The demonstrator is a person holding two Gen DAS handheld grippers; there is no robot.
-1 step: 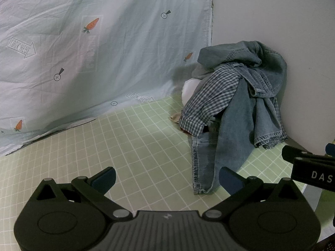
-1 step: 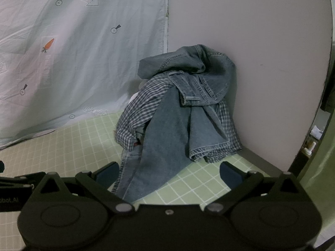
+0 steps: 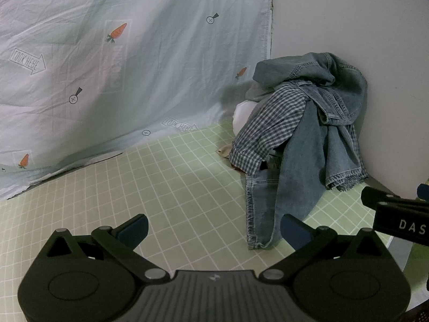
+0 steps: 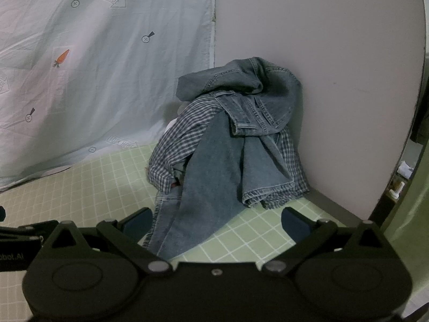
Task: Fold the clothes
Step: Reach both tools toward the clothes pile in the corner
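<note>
Left wrist view: left gripper [image 3: 214, 229] and right gripper [image 4: 218, 221] jaws both wide open, empty, clothes pile [image 3: 303, 139] untouched on the surface [image 3: 161, 187].

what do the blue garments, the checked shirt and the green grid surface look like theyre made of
Blue garments: denim, going by the faded wash, topstitched seams and frayed hem.
Checked shirt: thin woven fabric, probably cotton; it drapes in soft folds.
Green grid surface: smooth and matte, lying flat; could be a printed cloth or a vinyl mat.
</note>
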